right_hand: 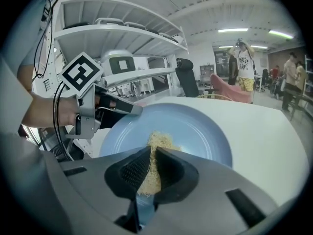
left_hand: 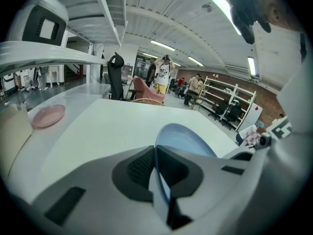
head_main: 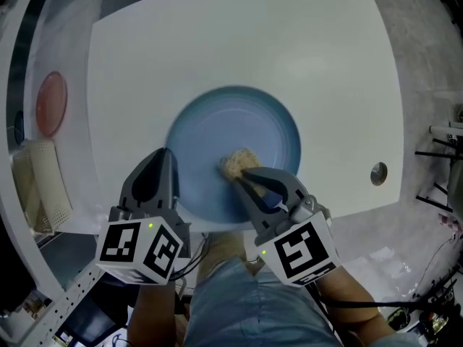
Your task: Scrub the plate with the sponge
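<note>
My right gripper [head_main: 243, 173] is pinching a tuft of pale yellow, fibrous sponge [head_main: 237, 161]. In the right gripper view its jaws are pressed in on the fibres [right_hand: 157, 143], which stick out past the tips and down onto the round, pale blue plate [right_hand: 198, 124]. My left gripper [head_main: 167, 155] is clamped on that plate's rim. In the left gripper view the jaws meet on the thin blue edge [left_hand: 188, 138], with nothing else between them.

The plate lies flat on the white table [head_main: 217, 42], directly in front of me. The sponge sits about in the middle of its well, a little toward my side. My right gripper reaches it from the near right, with its long axis slanting away from me and leftward.

The left gripper holds the rim at the plate's left side, roughly level with the sponge and well apart from it across bare blue surface. I judge the free room for a stroke lies away from me and to the right. A stroke straight left ends at my own other gripper [right_hand: 105, 106], so the right one does the scrubbing and the left one steadies.
</note>
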{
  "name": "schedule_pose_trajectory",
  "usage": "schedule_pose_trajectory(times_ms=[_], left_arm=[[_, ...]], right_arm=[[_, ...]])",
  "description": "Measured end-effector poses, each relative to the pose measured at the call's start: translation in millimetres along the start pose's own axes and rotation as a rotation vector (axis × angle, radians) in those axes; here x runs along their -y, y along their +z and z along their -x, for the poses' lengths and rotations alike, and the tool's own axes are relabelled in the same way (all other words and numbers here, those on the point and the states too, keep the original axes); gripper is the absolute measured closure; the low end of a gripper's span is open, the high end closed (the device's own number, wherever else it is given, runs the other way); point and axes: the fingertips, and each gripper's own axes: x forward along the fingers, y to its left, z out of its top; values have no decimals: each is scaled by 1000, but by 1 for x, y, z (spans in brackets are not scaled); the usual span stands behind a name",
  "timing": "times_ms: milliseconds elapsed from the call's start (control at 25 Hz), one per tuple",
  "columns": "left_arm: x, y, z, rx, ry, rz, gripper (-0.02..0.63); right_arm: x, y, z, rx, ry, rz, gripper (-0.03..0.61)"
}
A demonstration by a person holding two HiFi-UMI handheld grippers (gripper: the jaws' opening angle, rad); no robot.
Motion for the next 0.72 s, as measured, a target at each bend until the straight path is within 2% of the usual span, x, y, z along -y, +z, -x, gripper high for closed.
schedule_pose_trajectory(times_ms=[160,400,720], left_arm=[[-2,-5,-1,-6,-5,-1,589],[-6,-8,-5,-8,-15,-1,589],[-16,-20,-22,-23,-42,6,589]], right_arm=[[14,-12,7,-19,-52,-32,535],[45,-16,17,-17,-196,-39,537],[55,10,21,76,-234,-89,537]])
